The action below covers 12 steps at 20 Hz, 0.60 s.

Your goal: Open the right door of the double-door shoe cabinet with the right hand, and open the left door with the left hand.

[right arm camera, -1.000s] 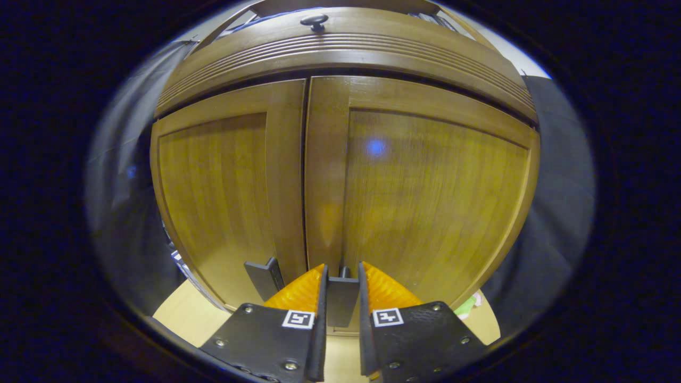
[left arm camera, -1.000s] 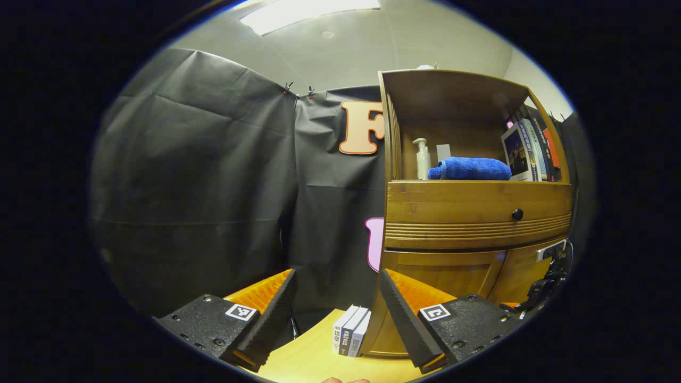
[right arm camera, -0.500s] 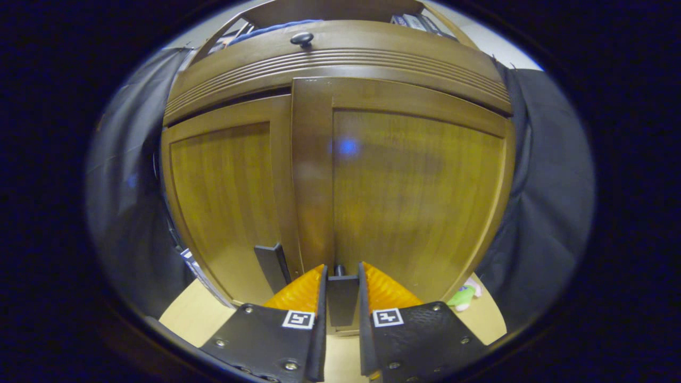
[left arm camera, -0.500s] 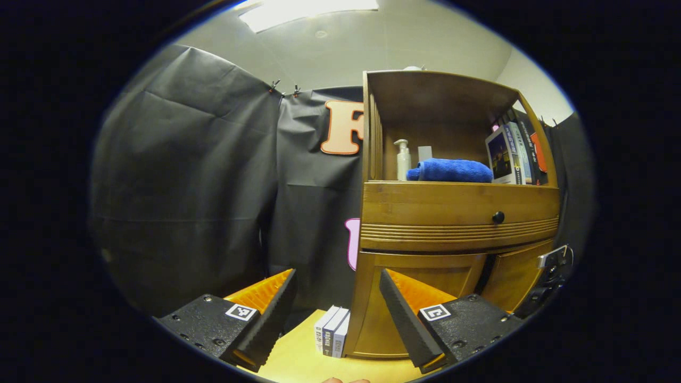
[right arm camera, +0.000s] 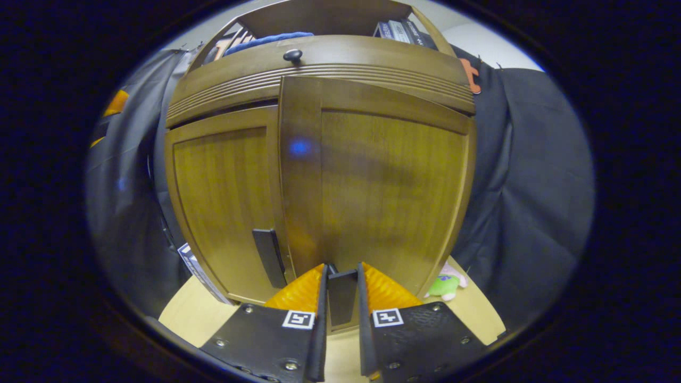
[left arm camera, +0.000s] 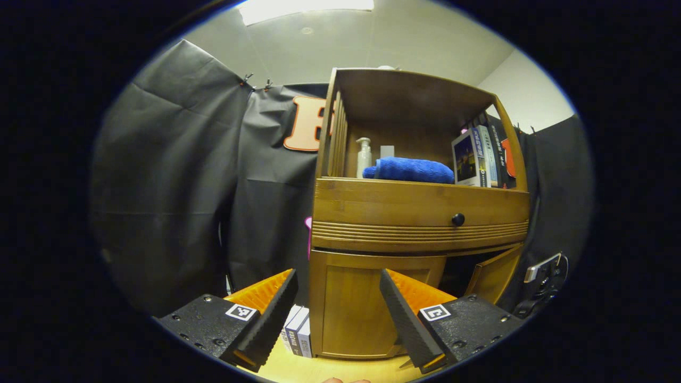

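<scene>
The wooden shoe cabinet [left arm camera: 420,213] stands on the pale worktop [right arm camera: 479,314]. Right claw [right arm camera: 342,298] pinches the right door's [right arm camera: 383,181] flat dark handle [right arm camera: 342,295], door ajar. Left claw [left arm camera: 336,308] gapes wide before the closed left door [left arm camera: 362,303]. Books [left arm camera: 299,338] lean beside the cabinet's left; a green plush toy [right arm camera: 446,284] lies right.

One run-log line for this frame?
right hand-held gripper: shut on right door handle | right door: ajar | left hand-held gripper: open, free | left door: closed

Ceiling panel [left arm camera: 306,6] lights the left gripper view from above; the cloth is dim, the cabinet [left arm camera: 420,205] sharp. Right gripper view is darker, with a blue glare spot [right arm camera: 299,147] on the right door [right arm camera: 383,186]. Strong fisheye bending at edges.
</scene>
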Available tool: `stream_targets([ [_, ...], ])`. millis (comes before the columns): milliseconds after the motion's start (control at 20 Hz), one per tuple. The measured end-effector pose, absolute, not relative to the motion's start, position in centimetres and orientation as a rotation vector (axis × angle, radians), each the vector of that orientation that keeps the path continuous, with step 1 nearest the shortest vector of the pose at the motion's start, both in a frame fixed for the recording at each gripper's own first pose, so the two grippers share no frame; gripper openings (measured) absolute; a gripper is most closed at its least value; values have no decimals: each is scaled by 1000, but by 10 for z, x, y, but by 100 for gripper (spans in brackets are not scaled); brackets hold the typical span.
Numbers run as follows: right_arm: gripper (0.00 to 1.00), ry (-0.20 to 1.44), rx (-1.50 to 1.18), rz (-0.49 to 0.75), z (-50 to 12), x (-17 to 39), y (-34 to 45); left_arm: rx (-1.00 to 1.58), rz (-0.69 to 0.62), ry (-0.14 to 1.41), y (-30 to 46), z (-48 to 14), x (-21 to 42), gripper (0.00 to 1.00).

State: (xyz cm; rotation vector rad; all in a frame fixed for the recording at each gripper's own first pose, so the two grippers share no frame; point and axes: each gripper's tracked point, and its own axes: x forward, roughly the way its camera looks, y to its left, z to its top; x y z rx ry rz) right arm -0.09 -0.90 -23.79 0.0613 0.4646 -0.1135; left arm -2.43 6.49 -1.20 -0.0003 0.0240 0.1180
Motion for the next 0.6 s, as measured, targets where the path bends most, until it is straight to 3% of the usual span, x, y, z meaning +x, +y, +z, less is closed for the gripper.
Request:
stream_targets([
  [200, 25, 482, 75, -152, -234, -25, -23, -16, 36, 47, 42, -22, -15, 95],
  [600, 25, 518, 88, -268, -230, -71, -59, -33, -92, 69, 2, -31, -3, 92],
])
